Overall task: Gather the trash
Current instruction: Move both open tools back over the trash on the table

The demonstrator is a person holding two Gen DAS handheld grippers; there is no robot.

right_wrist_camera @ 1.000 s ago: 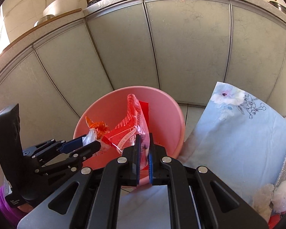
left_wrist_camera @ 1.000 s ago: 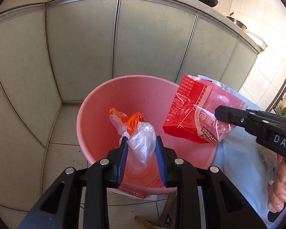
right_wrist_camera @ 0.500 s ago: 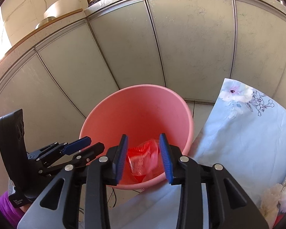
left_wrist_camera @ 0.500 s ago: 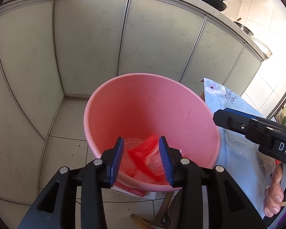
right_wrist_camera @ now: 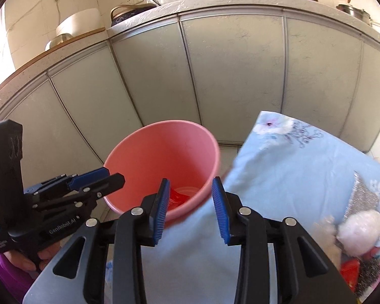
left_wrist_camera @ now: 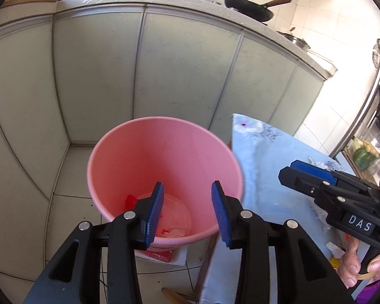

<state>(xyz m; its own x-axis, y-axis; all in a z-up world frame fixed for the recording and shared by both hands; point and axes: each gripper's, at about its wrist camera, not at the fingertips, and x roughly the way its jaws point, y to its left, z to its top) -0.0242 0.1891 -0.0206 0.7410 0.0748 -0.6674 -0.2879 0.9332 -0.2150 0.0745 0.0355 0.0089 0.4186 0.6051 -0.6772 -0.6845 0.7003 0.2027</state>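
Observation:
A pink bucket point(left_wrist_camera: 164, 152) point(right_wrist_camera: 164, 152) stands on the tiled floor beside the table. At its bottom lie a red wrapper point(left_wrist_camera: 131, 200) point(right_wrist_camera: 177, 195) and a clear plastic bag point(left_wrist_camera: 173, 217). My left gripper point(left_wrist_camera: 187, 190) point(right_wrist_camera: 114, 174) hovers above the bucket's near rim, open, nothing between its blue pads. My right gripper point(right_wrist_camera: 190, 185) point(left_wrist_camera: 288, 169) hangs over the table edge next to the bucket, also open and empty. A hand holds each gripper's handle.
A table under a light-blue flowered cloth point(right_wrist_camera: 291, 172) point(left_wrist_camera: 266, 177) sits right of the bucket. White crumpled plastic point(right_wrist_camera: 359, 230) and a red scrap point(right_wrist_camera: 349, 273) lie on its right part. Grey cabinet doors point(left_wrist_camera: 177, 76) stand behind, with black pans point(left_wrist_camera: 248, 10) on the counter.
The left gripper let go of the clear and orange bag and the right let go of the red wrapper. Both now lie in the bucket. Both grippers drew back and rose.

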